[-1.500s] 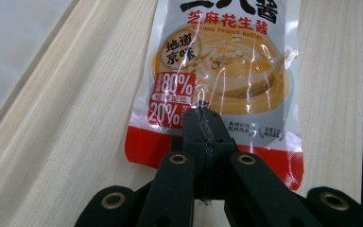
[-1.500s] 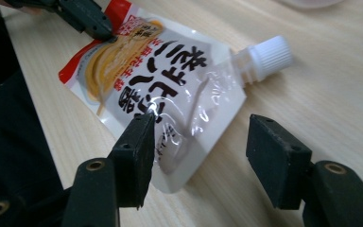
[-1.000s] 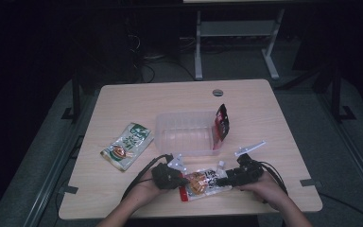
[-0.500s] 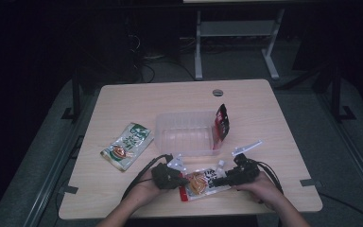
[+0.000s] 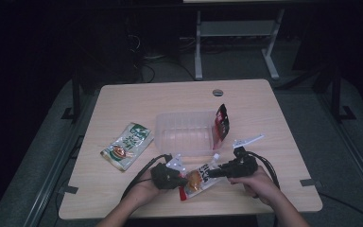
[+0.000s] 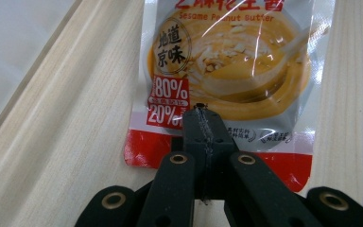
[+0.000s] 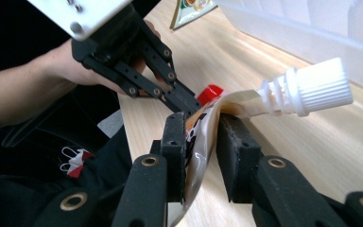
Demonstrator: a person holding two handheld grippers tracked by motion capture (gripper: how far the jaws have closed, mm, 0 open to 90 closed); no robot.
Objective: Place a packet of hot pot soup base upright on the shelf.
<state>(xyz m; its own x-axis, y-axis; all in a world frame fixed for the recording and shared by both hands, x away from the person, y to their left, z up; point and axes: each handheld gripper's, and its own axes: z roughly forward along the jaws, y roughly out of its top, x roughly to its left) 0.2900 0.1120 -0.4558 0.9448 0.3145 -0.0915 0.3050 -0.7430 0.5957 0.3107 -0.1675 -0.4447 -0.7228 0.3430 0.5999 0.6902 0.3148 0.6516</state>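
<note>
Right tongs (image 7: 203,156) closing on the glossy orange-and-red spouted sauce pouch (image 5: 199,179).
Left tongs (image 6: 202,124) clench its red bottom edge; the right's jaws have just narrowed around the neck, pads not yet pressing.

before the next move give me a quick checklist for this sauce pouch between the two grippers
1. Left gripper shut on the bottom edge of the peanut butter pouch: ok.
2. Right gripper around the pouch near its white cap: its jaws have just been closing with the pouch between them, but a gap shows at one pad: not ok yet.
3. Pouch held across both grippers just above the table: ok.
4. Cap screwed fully on: cannot tell.
5. Clear plastic bin open and free behind the pouch: ok.
6. Green packet lying away from both hands: ok.
</note>
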